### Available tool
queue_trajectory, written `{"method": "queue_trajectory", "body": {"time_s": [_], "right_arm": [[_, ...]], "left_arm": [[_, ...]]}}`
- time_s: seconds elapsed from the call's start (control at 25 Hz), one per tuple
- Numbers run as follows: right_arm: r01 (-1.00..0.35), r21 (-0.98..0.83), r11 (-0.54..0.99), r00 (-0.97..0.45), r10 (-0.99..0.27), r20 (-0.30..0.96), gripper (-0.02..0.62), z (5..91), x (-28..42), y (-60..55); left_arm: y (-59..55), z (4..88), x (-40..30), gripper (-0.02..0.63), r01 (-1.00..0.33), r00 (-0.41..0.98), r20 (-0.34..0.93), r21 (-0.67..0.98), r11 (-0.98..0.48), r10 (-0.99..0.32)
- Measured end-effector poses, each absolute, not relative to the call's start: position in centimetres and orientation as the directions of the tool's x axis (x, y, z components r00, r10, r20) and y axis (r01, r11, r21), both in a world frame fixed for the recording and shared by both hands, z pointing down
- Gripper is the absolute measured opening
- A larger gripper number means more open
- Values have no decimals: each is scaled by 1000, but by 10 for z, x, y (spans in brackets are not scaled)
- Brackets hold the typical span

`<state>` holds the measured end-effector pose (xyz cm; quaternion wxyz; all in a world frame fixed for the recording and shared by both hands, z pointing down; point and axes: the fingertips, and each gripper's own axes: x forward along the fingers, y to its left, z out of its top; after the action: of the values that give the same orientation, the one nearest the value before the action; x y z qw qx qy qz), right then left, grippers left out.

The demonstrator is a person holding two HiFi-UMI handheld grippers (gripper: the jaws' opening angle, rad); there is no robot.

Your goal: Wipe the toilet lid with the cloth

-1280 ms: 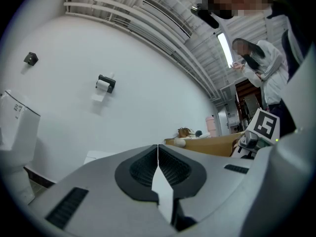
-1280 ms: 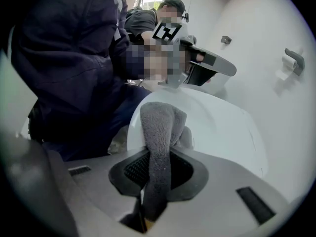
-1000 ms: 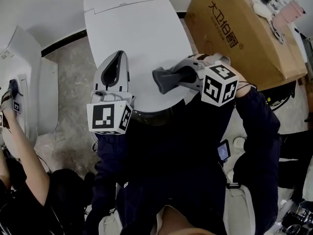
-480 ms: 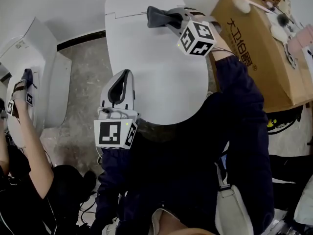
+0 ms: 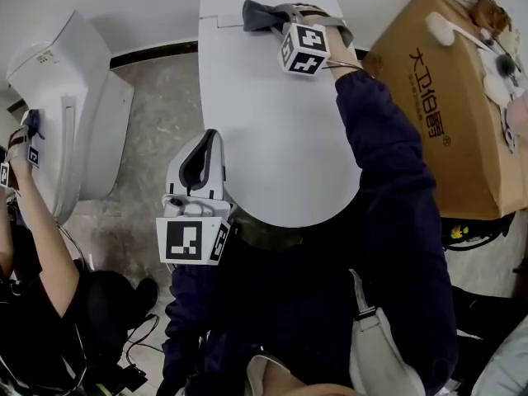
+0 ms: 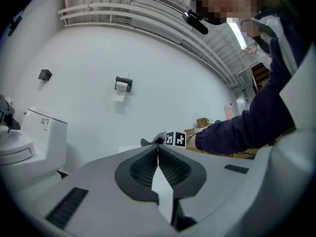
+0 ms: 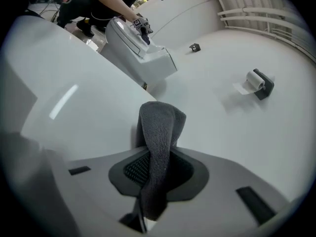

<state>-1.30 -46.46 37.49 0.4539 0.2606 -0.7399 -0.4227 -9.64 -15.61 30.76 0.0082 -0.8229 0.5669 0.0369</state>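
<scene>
The white toilet lid (image 5: 272, 139) lies shut in the middle of the head view. My right gripper (image 5: 266, 13) reaches to the lid's back edge, by the tank, shut on a grey cloth (image 5: 257, 15). In the right gripper view the cloth (image 7: 160, 125) stands folded between the jaws of the right gripper (image 7: 157, 157), over the lid (image 7: 74, 102). My left gripper (image 5: 210, 139) rests at the lid's left edge, shut with nothing in it. In the left gripper view the left gripper (image 6: 157, 149) has its pads together.
A brown cardboard box (image 5: 445, 106) stands right of the toilet. A second white toilet (image 5: 66, 106) stands at the left, where another person (image 5: 37, 254) holds a gripper (image 5: 25, 143). Marble floor (image 5: 157, 106) lies between the toilets. A paper roll holder (image 7: 256, 83) hangs on the wall.
My right gripper has carried the cloth from the lid's front right edge up to its back edge near the tank. The left gripper has stayed at the lid's left side.
</scene>
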Motion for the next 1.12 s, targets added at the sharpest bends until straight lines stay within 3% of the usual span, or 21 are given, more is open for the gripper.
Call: {"method": "queue_trajectory", "body": {"time_s": [0.48,1.12], "right_arm": [[51,783,620,-408,-702,583,74,410,-10,-456],[78,678,731,-441,-584,681,74,422,9,-284]], "left_arm": [[-165,311,-112,17,-951,307,-59,28,-309,-950],[-149,298,-95,17,-931,363,-87,-14,-364,-927]]}}
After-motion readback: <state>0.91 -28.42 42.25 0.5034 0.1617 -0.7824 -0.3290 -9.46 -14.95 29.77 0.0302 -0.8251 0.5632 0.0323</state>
